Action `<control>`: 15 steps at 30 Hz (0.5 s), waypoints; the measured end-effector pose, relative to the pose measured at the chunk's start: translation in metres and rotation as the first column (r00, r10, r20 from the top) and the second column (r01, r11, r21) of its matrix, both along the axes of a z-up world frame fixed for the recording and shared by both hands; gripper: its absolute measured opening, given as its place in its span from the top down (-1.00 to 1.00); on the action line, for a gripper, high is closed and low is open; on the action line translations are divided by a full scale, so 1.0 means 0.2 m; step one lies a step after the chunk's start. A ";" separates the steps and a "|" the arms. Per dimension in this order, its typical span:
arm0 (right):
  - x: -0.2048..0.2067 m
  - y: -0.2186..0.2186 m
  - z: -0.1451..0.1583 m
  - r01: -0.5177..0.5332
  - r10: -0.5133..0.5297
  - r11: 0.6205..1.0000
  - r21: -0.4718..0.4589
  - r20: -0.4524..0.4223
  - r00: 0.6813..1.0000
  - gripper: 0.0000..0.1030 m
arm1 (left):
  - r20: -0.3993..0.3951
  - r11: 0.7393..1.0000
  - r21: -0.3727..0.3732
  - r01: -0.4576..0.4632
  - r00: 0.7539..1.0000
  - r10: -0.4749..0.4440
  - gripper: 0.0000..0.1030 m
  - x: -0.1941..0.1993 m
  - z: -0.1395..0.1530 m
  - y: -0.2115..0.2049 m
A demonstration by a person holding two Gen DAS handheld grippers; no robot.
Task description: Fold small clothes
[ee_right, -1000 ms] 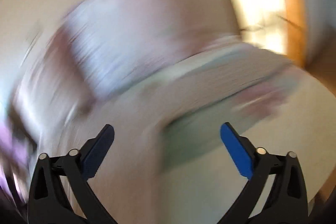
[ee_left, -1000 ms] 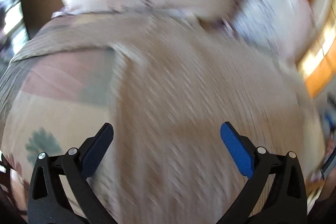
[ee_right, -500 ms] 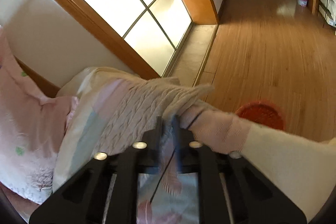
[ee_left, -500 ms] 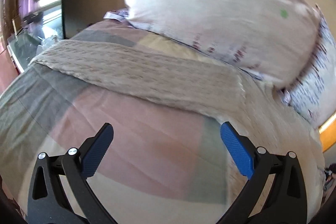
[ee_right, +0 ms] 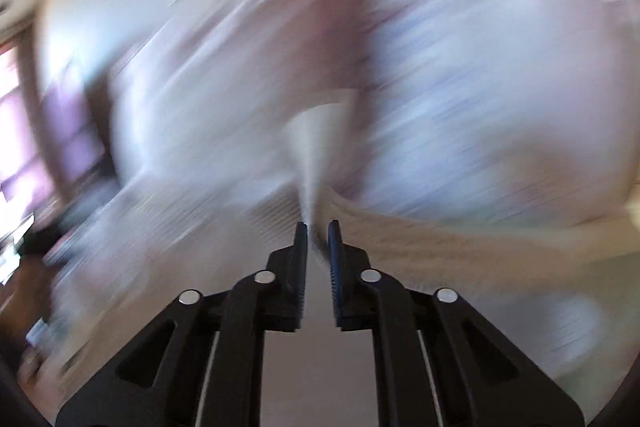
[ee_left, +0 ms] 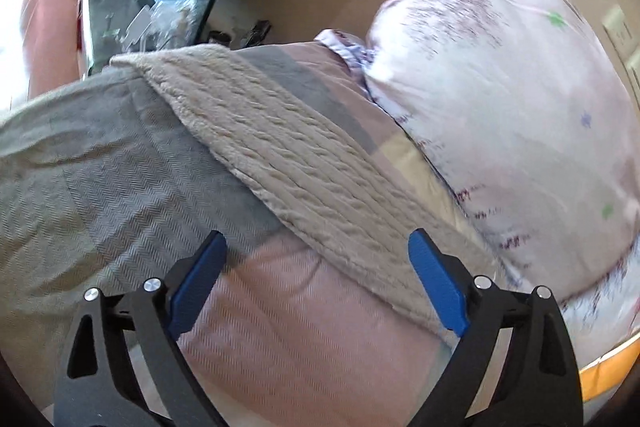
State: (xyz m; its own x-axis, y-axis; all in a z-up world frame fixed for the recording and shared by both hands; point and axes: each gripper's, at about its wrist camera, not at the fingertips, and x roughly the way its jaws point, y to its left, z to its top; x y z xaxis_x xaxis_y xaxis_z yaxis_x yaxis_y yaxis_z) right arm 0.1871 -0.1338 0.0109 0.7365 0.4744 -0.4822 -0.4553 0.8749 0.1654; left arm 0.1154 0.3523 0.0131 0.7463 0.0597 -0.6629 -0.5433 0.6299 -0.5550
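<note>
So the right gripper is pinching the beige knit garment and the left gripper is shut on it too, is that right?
Not quite. The left gripper is open, its fingers spread above the bedspread and holding nothing, as the left wrist view shows. The right gripper is indeed pinching the beige knit garment.

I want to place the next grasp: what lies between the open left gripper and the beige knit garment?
In the left wrist view, only bedspread: grey, then pink, runs from the left gripper to the knit garment.

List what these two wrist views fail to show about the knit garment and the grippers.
- Right wrist view: motion blur smears everything beyond the right gripper; only a pinched fold of the beige knit garment reads.
- Left wrist view: the garment's lower end is hidden behind a finger of the open left gripper.
- The garment's type and full outline: unclear in both views.
</note>
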 end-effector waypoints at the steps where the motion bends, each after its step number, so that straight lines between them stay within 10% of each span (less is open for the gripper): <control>1: 0.00 0.04 -0.03 -0.021 0.021 1.000 0.012 -0.022 1.000 0.76 | 0.008 1.000 -0.015 -0.011 1.000 0.012 -0.77 0.00 0.00 0.02; 5: -0.06 -0.11 -0.04 0.047 -0.045 0.989 0.139 -0.014 0.999 -0.14 | 0.037 0.995 -0.075 -0.059 0.997 0.062 -0.75 0.01 -0.01 0.14; 11: -0.21 -0.61 0.00 0.282 -0.285 0.947 0.152 0.003 0.958 -0.28 | 0.050 0.973 -0.173 -0.152 0.985 0.163 -0.14 0.06 -0.07 0.41; 15: -0.34 -0.92 0.00 0.409 -0.416 0.887 0.216 -0.015 0.909 -0.35 | -0.017 0.983 -0.137 -0.126 0.992 0.125 0.87 0.13 -0.03 0.44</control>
State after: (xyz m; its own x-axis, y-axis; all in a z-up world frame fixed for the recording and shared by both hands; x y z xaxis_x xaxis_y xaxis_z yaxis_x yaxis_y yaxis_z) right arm 0.1191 -0.3171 0.0101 0.9008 0.2120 -0.3789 -0.0690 0.9315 0.3572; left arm 0.1407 0.4406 0.0064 0.7334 0.0603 -0.6771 -0.6179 0.4746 -0.6269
